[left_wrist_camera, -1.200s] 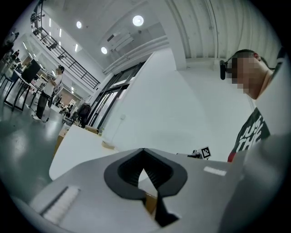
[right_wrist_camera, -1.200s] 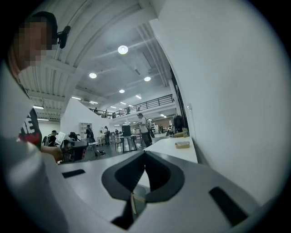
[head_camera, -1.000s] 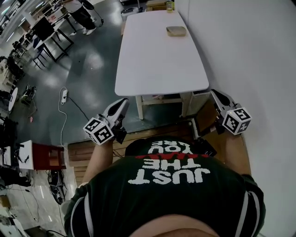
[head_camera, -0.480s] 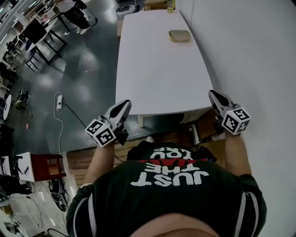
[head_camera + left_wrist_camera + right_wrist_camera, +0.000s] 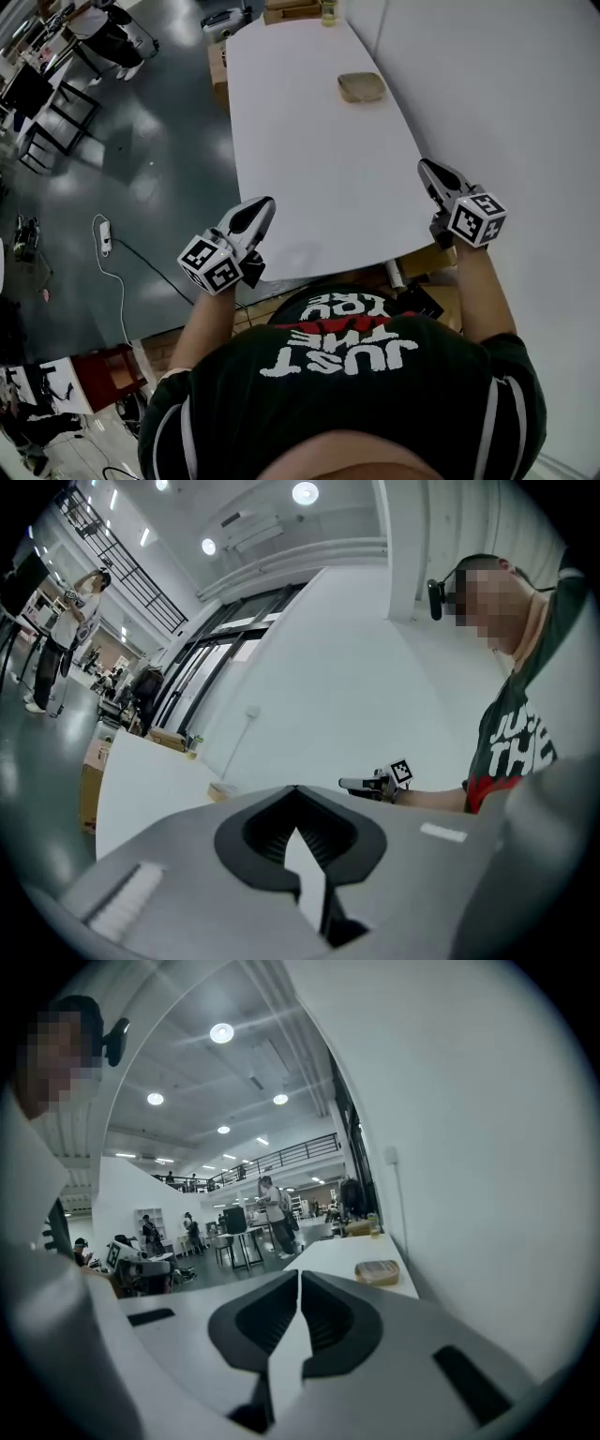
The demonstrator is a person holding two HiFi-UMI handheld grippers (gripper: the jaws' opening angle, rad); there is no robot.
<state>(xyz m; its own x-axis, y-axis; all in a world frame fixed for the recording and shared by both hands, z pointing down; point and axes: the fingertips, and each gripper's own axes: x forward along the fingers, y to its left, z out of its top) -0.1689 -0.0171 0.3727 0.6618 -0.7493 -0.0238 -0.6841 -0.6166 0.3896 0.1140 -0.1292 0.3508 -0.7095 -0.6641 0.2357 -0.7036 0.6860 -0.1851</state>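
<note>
Hovering over white table (image 5: pixel 309 141) near edge: left gripper (image 5: pixel 264 202), right gripper (image 5: pixel 425 166), both clenched empty, pointing forward.

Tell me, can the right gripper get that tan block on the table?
Probably yes, reaching forward: the right gripper hangs over the table near its end, the tan block lies farther up, with only bare tabletop between.
</note>
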